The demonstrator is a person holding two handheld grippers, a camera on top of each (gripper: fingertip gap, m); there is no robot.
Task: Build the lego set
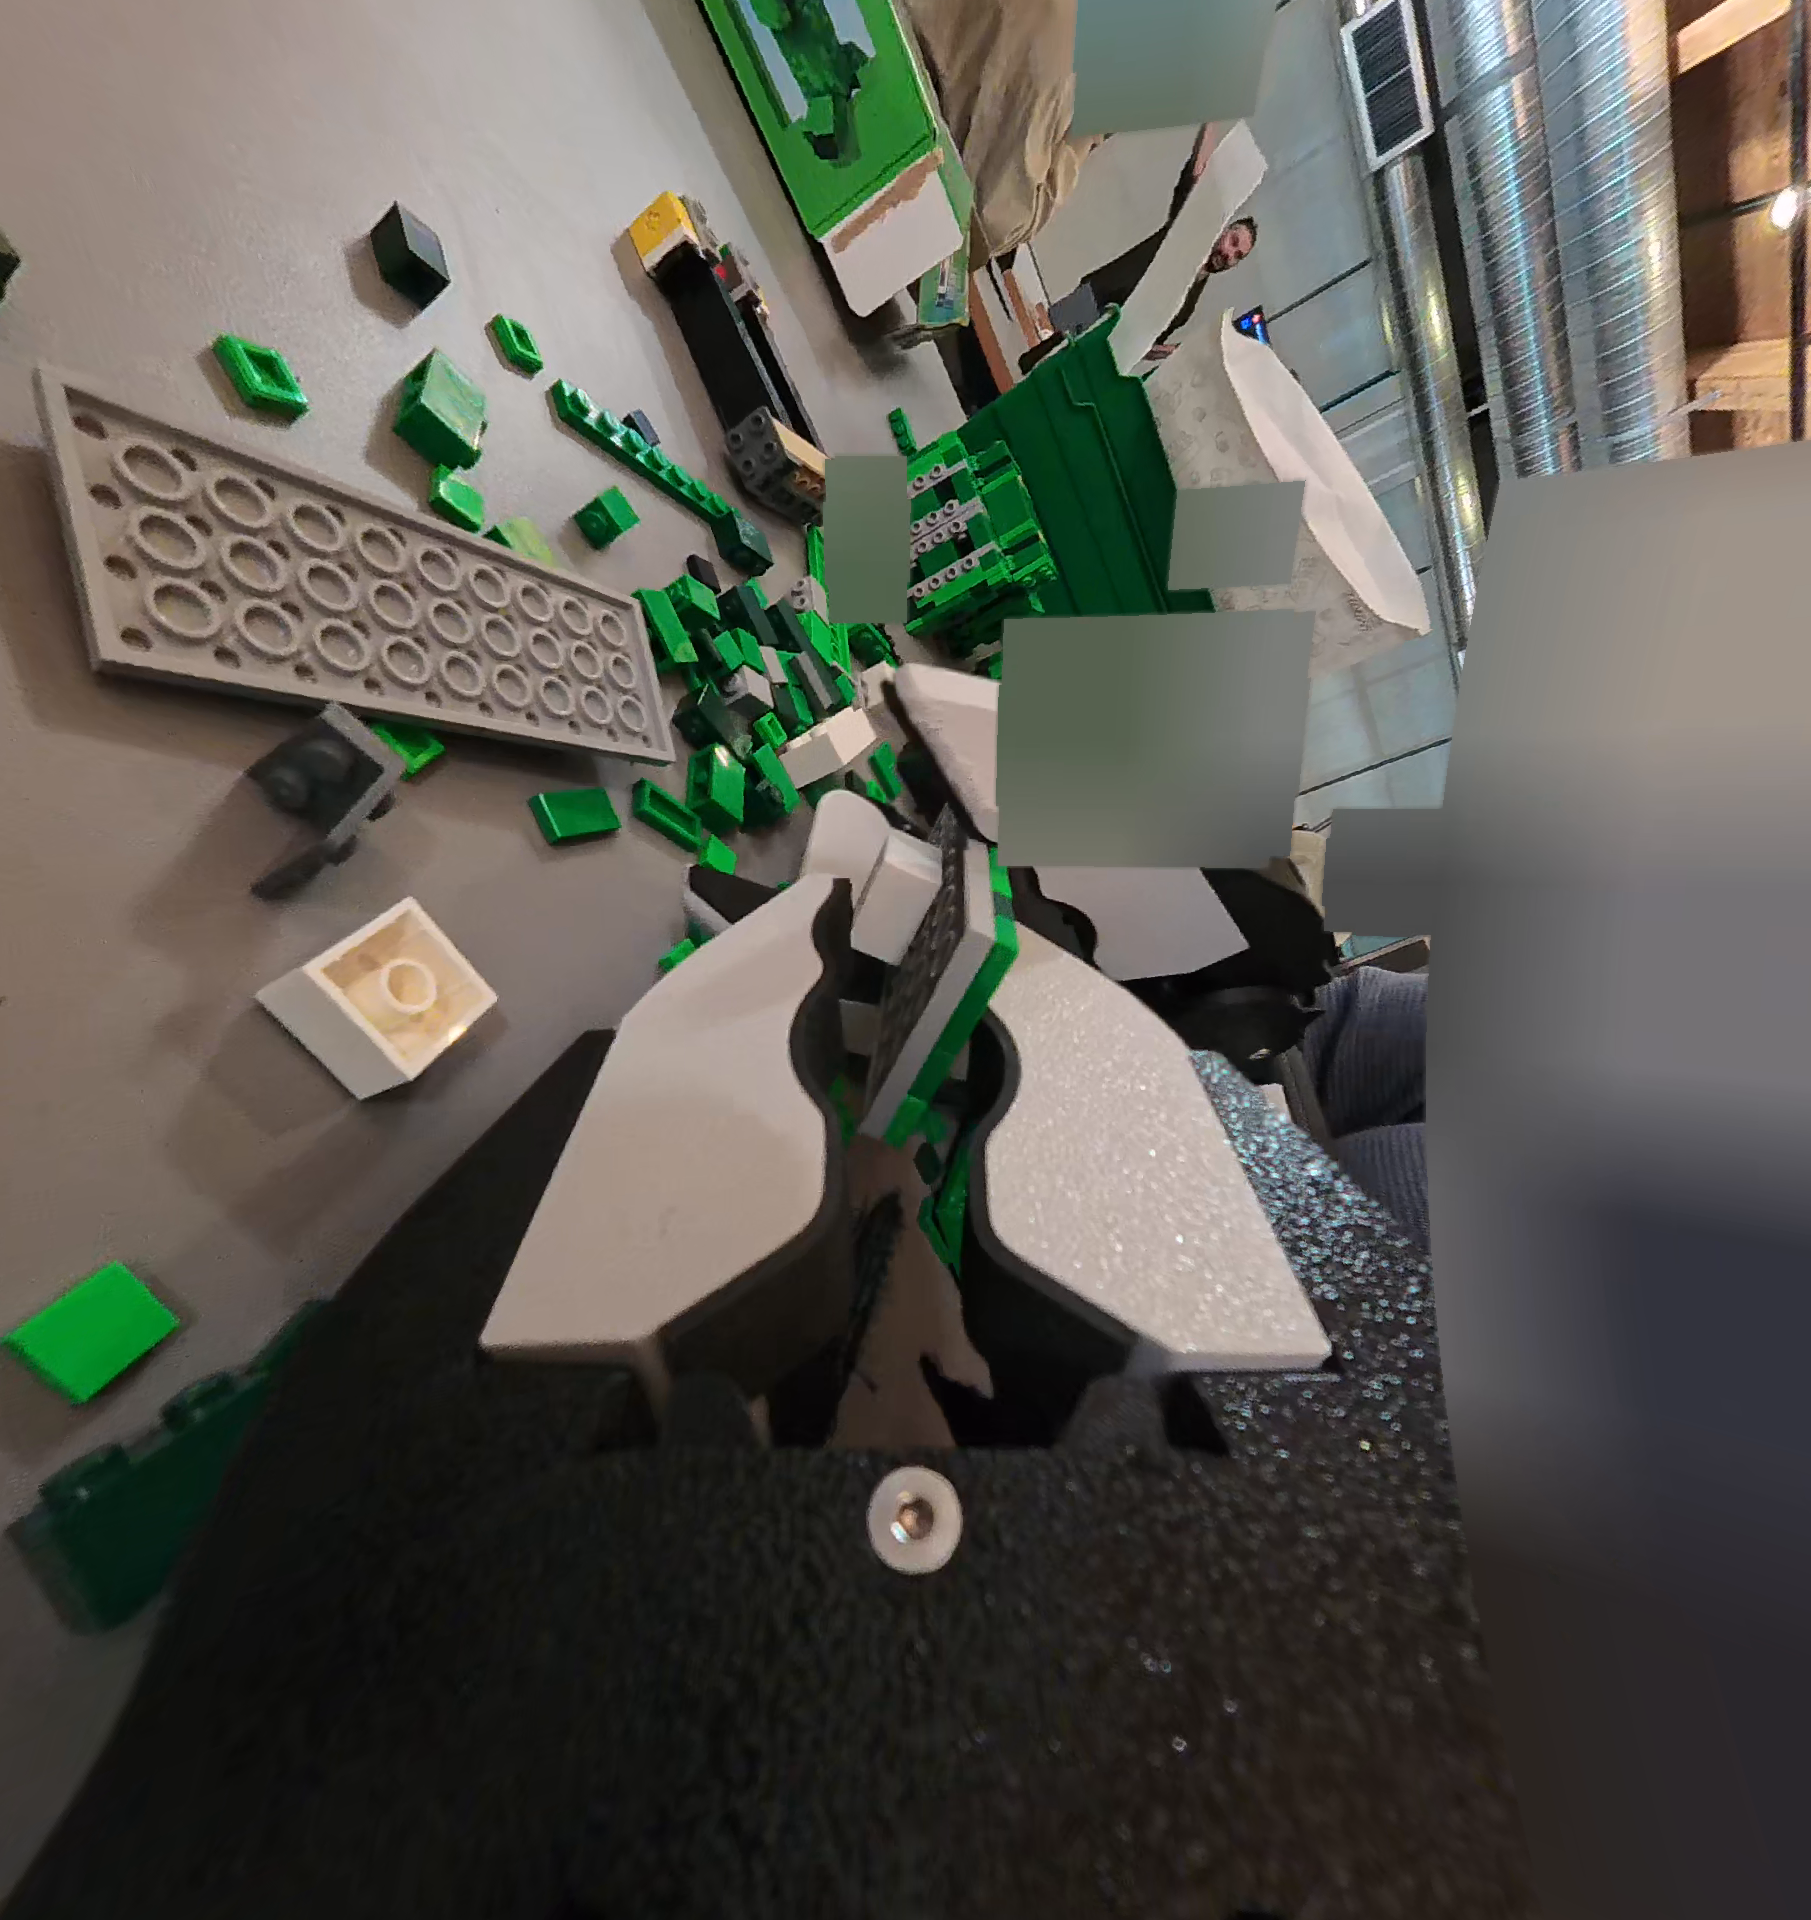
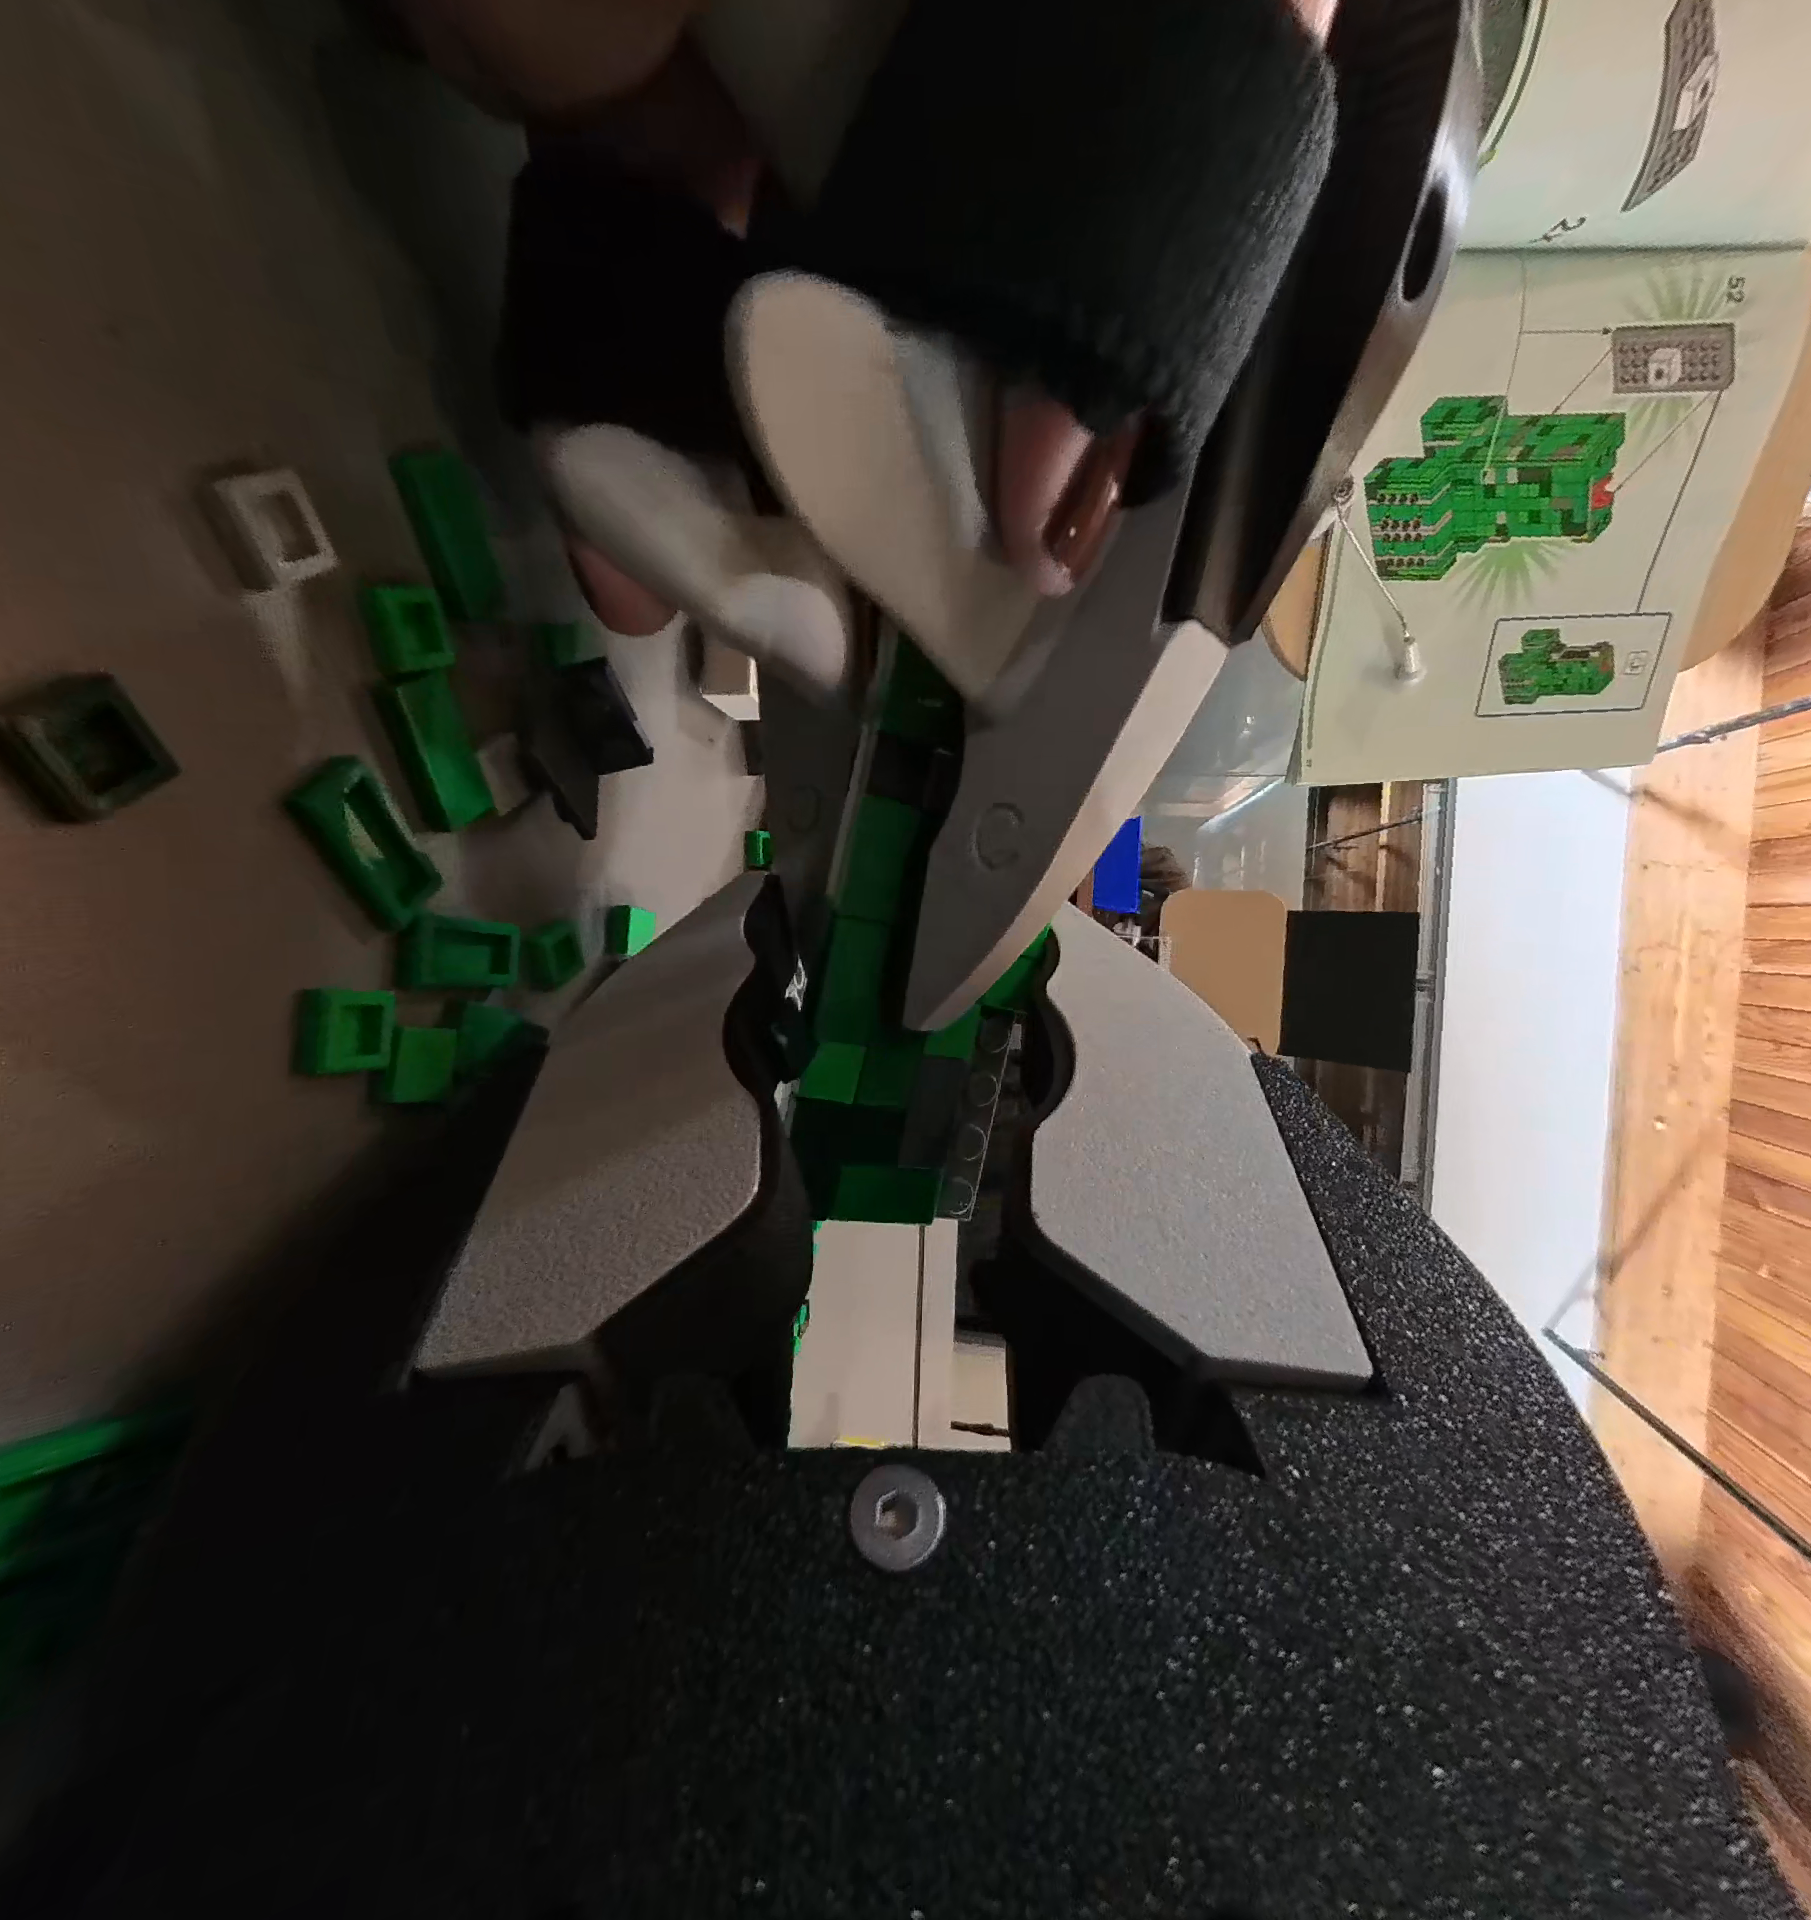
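Observation:
A flat lego assembly point(image 1: 932, 1008) of green, light grey and dark grey studded layers stands on edge between my left gripper's point(image 1: 927, 935) white fingers, which are shut on it. A white brick point(image 1: 896, 894) sits at its far end. The right gripper's fingers point(image 1: 942, 717) close on that far end from the other side. In the right wrist view the same assembly point(image 2: 865, 1101) shows its green face between my right gripper point(image 2: 906, 920), shut on it. The left gripper's fingers point(image 2: 1046, 831) reach down onto it, held by a black-sleeved hand point(image 2: 1067, 249).
On the grey table point(image 1: 257, 187) lie a large grey plate point(image 1: 361, 582) underside up, a white brick point(image 1: 381, 997), a green tile point(image 1: 90, 1330) and a pile of green pieces point(image 1: 745, 707). A green built block point(image 1: 984, 530) and box point(image 1: 828, 114) stand farther off. An instruction booklet point(image 2: 1503, 520) hangs at the right. My two grippers' fingertips are within a few centimetres of each other. The white brick point(image 1: 381, 997) is about 5 cm from my right fingertips.

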